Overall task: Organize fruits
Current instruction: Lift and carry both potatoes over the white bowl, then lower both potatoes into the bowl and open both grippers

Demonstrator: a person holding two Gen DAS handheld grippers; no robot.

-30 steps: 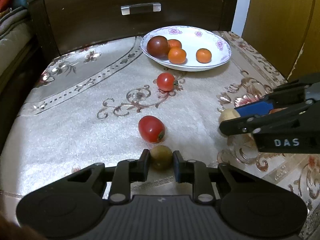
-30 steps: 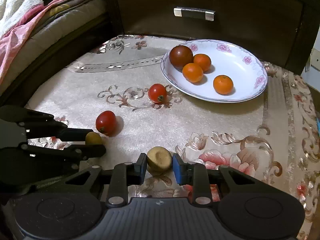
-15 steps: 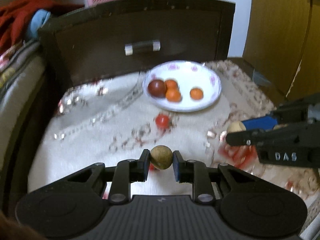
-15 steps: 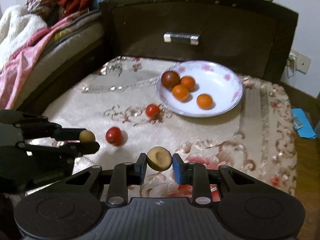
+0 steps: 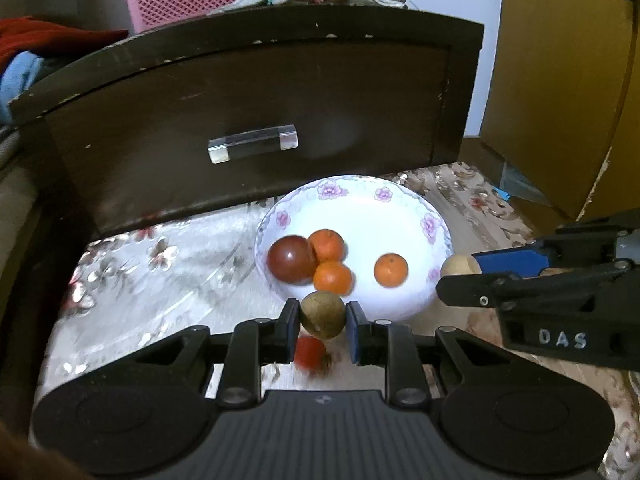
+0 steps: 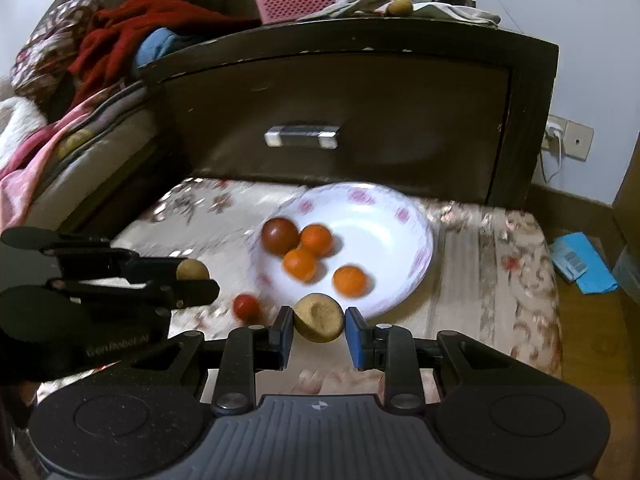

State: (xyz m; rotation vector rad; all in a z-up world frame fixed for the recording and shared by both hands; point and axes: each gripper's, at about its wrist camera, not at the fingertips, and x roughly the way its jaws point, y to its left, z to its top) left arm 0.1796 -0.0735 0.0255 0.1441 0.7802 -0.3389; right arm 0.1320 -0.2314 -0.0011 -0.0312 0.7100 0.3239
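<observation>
- The left tool [image 5: 323, 318] pinches a brownish-green round fruit [image 5: 322, 315] between its two pads, clear of the table [image 5: 120, 280].
- The right tool [image 6: 319, 323] pinches a tan round fruit [image 6: 319, 317], its flat rough face turned toward the camera, also off the table.
- Just under and behind the left tool's fingers a red tomato [image 5: 310, 352] lies blurred on the patterned tablecloth; from the right tool it sits ahead and to the left.
- In the left wrist view the right tool comes in from the right edge, level with the left tool's tips, its fruit at the plate's right rim.
- Straight ahead of both tools stands a white flowered plate [image 5: 400, 200]; it holds a dark red tomato [image 5: 291, 259] and three oranges [image 5: 332, 278], two touching the tomato, one apart to the right.
- Beyond the plate rises a dark wooden drawer front [image 5: 248, 92] with a clear handle [image 5: 253, 149].
</observation>
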